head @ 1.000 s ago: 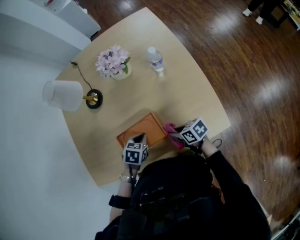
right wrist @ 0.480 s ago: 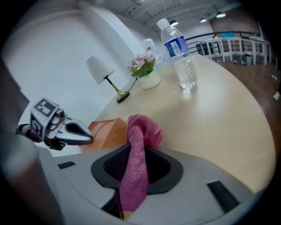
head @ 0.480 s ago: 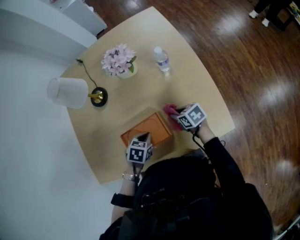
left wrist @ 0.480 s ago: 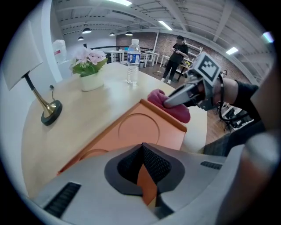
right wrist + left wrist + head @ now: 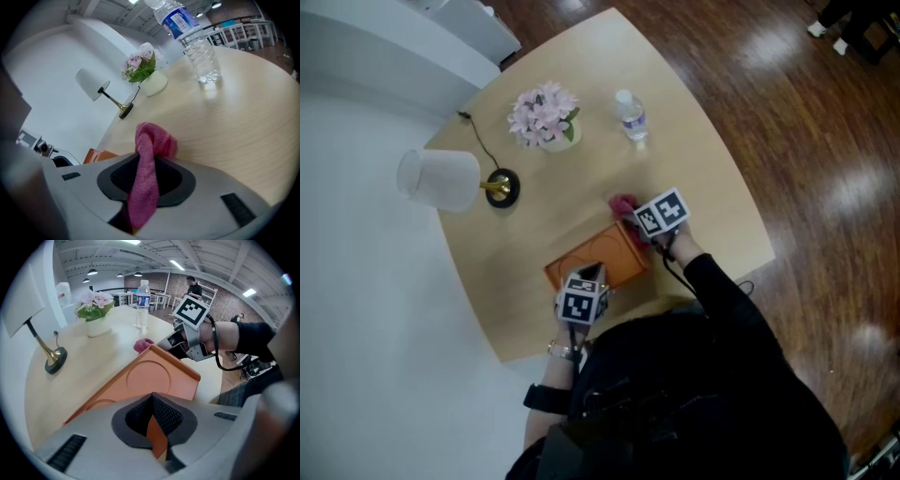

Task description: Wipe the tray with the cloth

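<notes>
**Head view: cloth gripped, tray pinned, no wipe contact yet**

Head view shows the orange tray (image 5: 598, 261) lying on the round table (image 5: 712, 187), close to the near edge in front of the person. L gripper (image 5: 592, 275) sits at the tray's near rim. In the left gripper view its jaws are closed on that rim, w/ a strip of orange wall pinched between the pads (image 5: 165, 414). Can't tell if the tray is flat or tipped up a bit.

R gripper (image 5: 633, 217) is at the tray's far right corner. Right gripper view: jaws clamped on the pink cloth (image 5: 149, 161), w/ a bunch of it poking out past the tips. The cloth hangs over bare table wood, just beside the tray, not on it. Only a sliver of the tray shows at that view's left.

Bottle (image 5: 631, 116), flower pot (image 5: 544, 117) and lamp (image 5: 441, 180) stand well apart at the far side, out of the way.

Progress, as a judgement: prep is done, i.e. cloth in hand and tray steadied. No view shows cloth touching the tray floor. The floor w/ its round recesses looks unmarked, so wiped or not, can't say. Left to do: bring the cloth inside the rim, sweep the floor, recesses and corners.
</notes>
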